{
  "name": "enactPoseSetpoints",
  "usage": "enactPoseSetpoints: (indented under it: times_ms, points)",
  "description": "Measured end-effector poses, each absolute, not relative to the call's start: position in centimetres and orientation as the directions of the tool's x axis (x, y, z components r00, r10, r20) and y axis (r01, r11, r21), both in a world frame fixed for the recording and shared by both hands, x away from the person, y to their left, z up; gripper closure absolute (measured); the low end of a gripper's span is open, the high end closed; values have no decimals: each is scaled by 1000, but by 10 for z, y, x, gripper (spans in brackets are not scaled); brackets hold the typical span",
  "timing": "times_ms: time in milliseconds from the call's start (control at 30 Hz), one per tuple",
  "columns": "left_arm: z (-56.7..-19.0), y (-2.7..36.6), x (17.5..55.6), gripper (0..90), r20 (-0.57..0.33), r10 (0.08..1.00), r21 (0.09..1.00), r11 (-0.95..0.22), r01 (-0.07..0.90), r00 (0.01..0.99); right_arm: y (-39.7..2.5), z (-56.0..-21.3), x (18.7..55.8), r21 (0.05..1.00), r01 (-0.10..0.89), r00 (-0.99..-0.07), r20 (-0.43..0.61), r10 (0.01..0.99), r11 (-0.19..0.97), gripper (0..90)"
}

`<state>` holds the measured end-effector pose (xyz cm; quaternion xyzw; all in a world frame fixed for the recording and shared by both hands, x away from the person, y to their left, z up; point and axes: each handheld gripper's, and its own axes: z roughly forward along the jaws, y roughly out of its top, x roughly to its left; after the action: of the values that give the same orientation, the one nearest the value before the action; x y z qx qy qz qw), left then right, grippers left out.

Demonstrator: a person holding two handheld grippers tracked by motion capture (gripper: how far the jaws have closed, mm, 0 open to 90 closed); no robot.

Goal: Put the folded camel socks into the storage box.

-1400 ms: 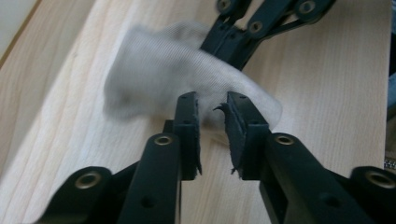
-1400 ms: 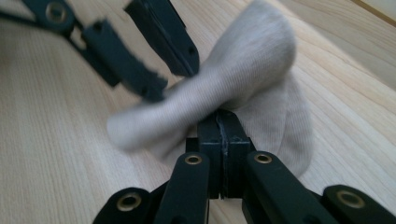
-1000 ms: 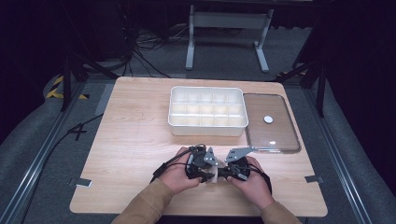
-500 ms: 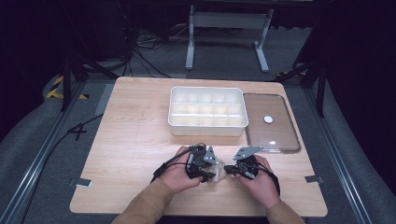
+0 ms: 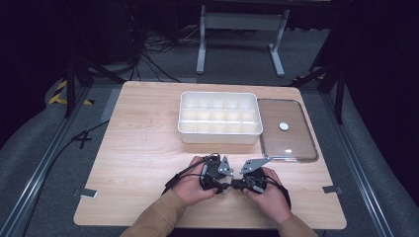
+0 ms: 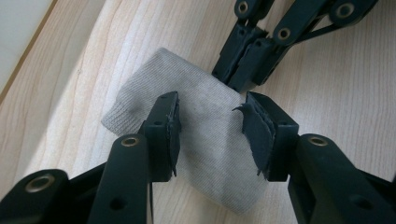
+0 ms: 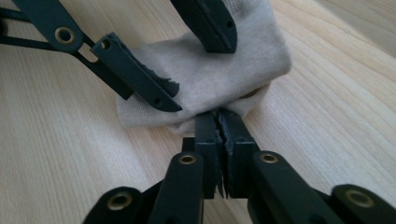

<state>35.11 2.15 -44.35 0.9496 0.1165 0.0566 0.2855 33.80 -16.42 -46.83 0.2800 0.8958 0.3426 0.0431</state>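
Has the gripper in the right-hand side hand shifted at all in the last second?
Yes, the right gripper edged slightly right, toward the clear lid, then back.

Divided tray [image 5: 219, 133] at tabletop [image 5: 138, 148] centre rear; lid [image 5: 286, 131] flat just right of it. Folded cloth [image 5: 223, 189] at front edge, left claw [image 5: 221, 183] and right claw [image 5: 236, 184] on either side.

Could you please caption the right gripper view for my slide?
Right tongs shut on the sock's edge; left tongs open over it.
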Motion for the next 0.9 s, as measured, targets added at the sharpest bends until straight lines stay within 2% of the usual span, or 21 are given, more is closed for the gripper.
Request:
enactPoseSetpoints:
  times_ms: [133, 333, 400, 667, 900]
  points:
    - [-444, 23, 352, 560, 40, 246, 558, -809, 183, 968, -174, -457, 340, 658, 476, -828, 113, 549, 584, 849]
    - [-444, 23, 352, 538, 37, 248, 564, -805, 185, 968, -174, -444, 338, 742, 425, -835, 100, 542, 518, 852]
    - [-444, 24, 351, 526, 33, 256, 570, -799, 193, 966, -166, -449, 339, 779, 411, -830, 105, 548, 474, 815]
    - [-438, 42, 352, 454, -6, 285, 597, -768, 231, 959, -163, -462, 347, 761, 428, -820, 100, 563, 488, 791]
    - [-446, 44, 350, 421, 19, 289, 539, -809, 234, 957, -163, -463, 352, 751, 444, -823, 127, 553, 489, 731]
